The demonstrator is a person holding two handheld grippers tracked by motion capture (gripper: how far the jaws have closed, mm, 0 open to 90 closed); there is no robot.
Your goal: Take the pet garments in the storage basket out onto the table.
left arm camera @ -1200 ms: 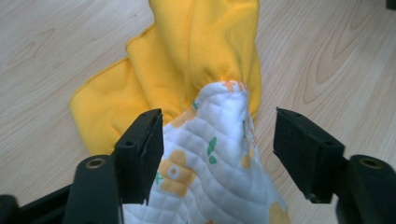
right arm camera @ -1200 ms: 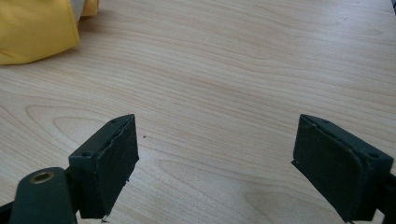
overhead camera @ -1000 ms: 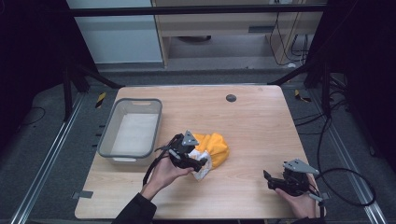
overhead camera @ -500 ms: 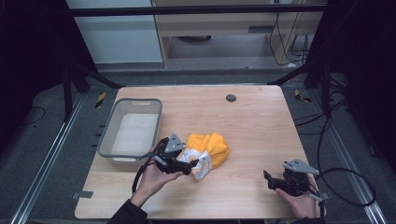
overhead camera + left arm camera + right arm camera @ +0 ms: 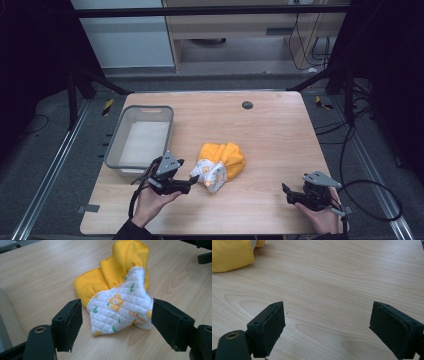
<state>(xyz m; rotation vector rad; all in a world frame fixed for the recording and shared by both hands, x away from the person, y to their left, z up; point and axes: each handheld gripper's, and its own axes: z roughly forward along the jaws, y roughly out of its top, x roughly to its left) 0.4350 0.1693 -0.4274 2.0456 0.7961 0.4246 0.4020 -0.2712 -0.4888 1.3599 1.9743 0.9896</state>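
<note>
Wooden table (image 5: 280, 135) amid dark room, grey bin (image 5: 141, 141), left claw (image 5: 189, 186) and right claw (image 5: 286, 192) both wide, empty.

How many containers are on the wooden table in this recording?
1: a grey rectangular plastic bin at the table's left side, beyond the left gripper, left of the yellow and white quilted cloth. Nothing suggests another is hidden.

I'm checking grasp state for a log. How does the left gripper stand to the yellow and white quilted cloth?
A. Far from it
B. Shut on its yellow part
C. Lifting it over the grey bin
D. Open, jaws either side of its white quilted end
D: the left gripper has its jaws spread either side of the white quilted end of the yellow and white quilted cloth, which lies on the wooden table.
</note>
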